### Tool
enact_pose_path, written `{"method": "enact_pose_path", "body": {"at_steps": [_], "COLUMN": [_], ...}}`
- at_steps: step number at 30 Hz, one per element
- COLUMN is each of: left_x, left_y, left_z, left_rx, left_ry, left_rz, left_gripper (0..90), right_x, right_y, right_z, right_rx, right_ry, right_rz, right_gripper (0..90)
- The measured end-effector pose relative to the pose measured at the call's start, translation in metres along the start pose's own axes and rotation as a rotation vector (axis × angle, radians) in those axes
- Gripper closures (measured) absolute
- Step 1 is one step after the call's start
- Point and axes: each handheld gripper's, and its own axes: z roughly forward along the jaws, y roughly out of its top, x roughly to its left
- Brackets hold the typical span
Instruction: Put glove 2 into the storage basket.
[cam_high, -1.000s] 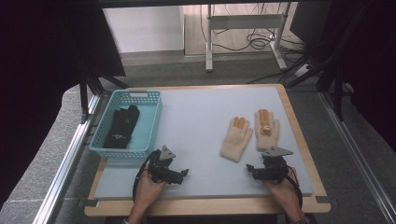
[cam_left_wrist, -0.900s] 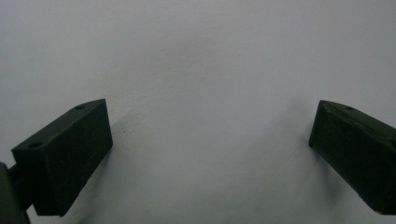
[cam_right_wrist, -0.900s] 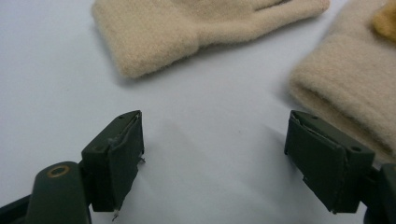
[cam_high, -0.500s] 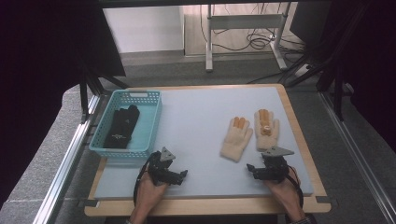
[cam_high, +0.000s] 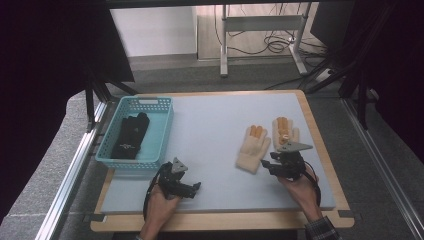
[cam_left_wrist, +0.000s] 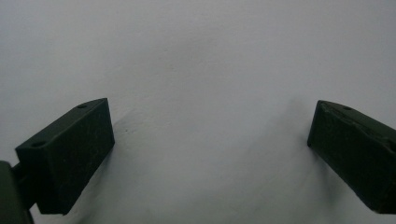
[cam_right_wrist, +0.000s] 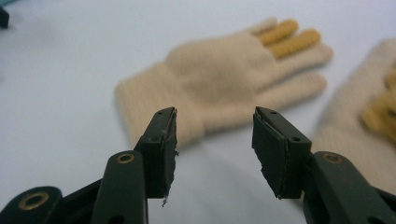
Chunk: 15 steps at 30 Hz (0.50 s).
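Two cream gloves (cam_high: 254, 148) with orange fingertips lie side by side right of centre on the pale counter (cam_high: 210, 130). The right claw (cam_high: 272, 165), jaws parted and empty, sits just below them, beside the cuffs. At lower centre-left, the left claw (cam_high: 192, 186) rests wide open over bare counter. A teal basket (cam_high: 162, 132) at left holds a black glove (cam_high: 130, 135).

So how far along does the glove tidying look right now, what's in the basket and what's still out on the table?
Looks done: a pair of black gloves lies in the blue basket. In hand: nothing; the right gripper is open, pointing at the nearer beige glove, and the left gripper is open above bare table. Left, if they belong in the basket: both beige gloves, including the second beige glove.
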Motion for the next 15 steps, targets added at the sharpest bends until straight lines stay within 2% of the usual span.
{"method": "enact_pose_path", "body": {"at_steps": [2,6,10,12,15], "left_x": [0.0,0.0,0.0,0.0,0.0], "left_y": [0.0,0.0,0.0,0.0,0.0], "left_z": [0.0,0.0,0.0,0.0,0.0], "left_rx": [0.0,0.0,0.0,0.0,0.001], "left_ry": [0.0,0.0,0.001,0.0,0.002], "left_rz": [0.0,0.0,0.001,0.001,0.001], "left_gripper": [0.6,0.6,0.6,0.7,0.7], "right_x": [-0.002,-0.006,-0.006,-0.005,-0.003], "right_y": [0.012,0.028,0.038,0.04,0.041], "right_z": [0.01,0.035,0.059,0.07,0.086], "right_rx": [-0.004,0.024,0.043,0.059,0.096], "right_ry": [0.015,0.007,-0.013,-0.031,-0.055], "right_rz": [0.011,0.045,0.068,0.063,0.035], "right_gripper": [47.1,34.0,24.2,20.7,20.1]}}
